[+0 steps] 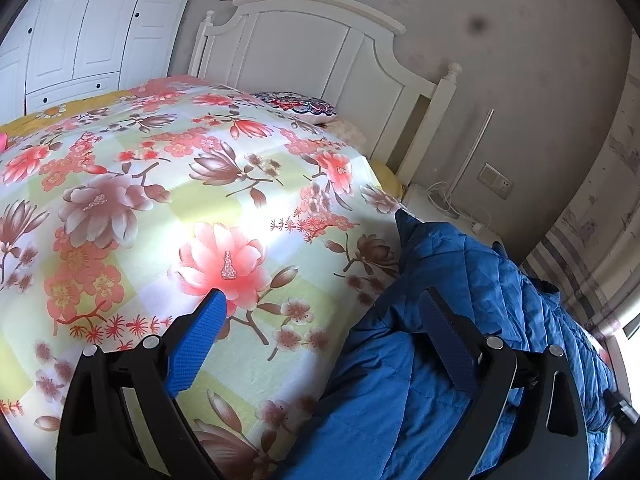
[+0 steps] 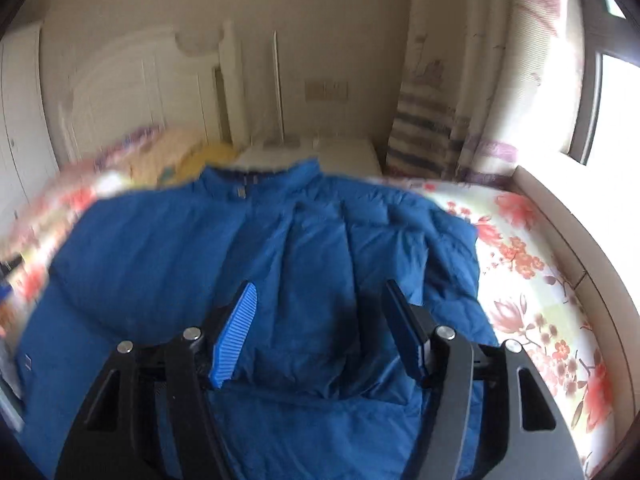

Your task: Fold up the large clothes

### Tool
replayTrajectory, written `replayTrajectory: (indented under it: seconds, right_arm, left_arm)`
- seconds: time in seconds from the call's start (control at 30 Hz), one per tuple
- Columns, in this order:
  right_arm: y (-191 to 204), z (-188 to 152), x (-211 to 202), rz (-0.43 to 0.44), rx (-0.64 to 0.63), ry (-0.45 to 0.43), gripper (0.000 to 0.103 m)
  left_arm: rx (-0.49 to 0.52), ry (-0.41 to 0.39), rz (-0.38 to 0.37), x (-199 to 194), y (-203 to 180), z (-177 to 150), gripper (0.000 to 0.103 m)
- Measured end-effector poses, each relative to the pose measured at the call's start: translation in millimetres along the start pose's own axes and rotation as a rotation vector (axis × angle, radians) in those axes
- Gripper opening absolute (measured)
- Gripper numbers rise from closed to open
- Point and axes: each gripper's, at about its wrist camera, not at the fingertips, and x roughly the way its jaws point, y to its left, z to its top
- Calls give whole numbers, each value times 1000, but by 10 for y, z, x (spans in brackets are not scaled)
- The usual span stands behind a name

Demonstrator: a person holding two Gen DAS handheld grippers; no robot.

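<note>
A big blue quilted jacket (image 2: 280, 248) is lying spread out on the bed, over a floral bedspread (image 1: 168, 184) printed with pink and brown blossoms. Its collar (image 2: 256, 178) is pointing toward the head of the bed, near the white nightstand (image 2: 344, 156).

The right tongs (image 2: 320, 300) are hovering just above the middle of the jacket, angled downward. Their jaws are standing apart, with nothing pinched between the blue ribbed pads (image 2: 236, 336); only the jacket's fabric is showing below the gap. This view is smeared with blur, especially toward the left.

The left tongs (image 1: 324, 312) are hanging over the edge of the jacket (image 1: 460, 300), where blue cloth is meeting the bedspread. Their jaws are also spread wide and are gripping nothing; one pad is sitting over the flowers, the other over the jacket.

Beyond them, a patterned pillow (image 1: 296, 104) is resting against the white headboard (image 1: 312, 40), and a white wardrobe (image 1: 88, 32) is standing at the far left.
</note>
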Motion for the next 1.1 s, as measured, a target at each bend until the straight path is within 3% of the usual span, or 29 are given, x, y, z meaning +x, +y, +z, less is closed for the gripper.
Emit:
replayTrajectory:
  seconds: [0.2, 0.27, 0.4, 0.5, 0.6, 0.63, 0.7, 0.77, 0.9, 1.0, 1.1]
  right_arm:
    - [28, -40, 55, 6, 1, 9, 73]
    - [43, -56, 37, 8, 1, 10, 74]
    - [38, -36, 55, 2, -4, 6, 74]
    - [32, -20, 30, 10, 4, 4, 74]
    - [26, -16, 40, 14, 3, 3, 74]
    - [36, -27, 30, 14, 0, 3, 75]
    - [33, -26, 29, 14, 0, 3, 75]
    - [28, -27, 33, 15, 1, 4, 75]
    - [33, -24, 30, 11, -4, 3, 76]
    - [35, -23, 32, 14, -1, 4, 76]
    - [35, -22, 32, 13, -2, 4, 76]
  left_arm:
    - [41, -10, -32, -166, -150, 31, 94]
    - [120, 16, -121, -290, -458, 70, 94]
    - [315, 33, -210, -364, -1131, 79, 94]
    - [447, 114, -237, -62, -1512, -72, 95]
    - [577, 331, -136, 579, -1648, -471, 97]
    - [611, 338, -114, 675, -1650, -597, 98]
    - [622, 332, -99, 585, -1700, -566, 98]
    - [581, 333, -143, 488, -1738, -445, 98]
    - [541, 240, -209, 351, -2007, -114, 98]
    - [518, 262, -221, 531, -2336, -22, 98]
    - [557, 296, -213, 820, -2611, -194, 98]
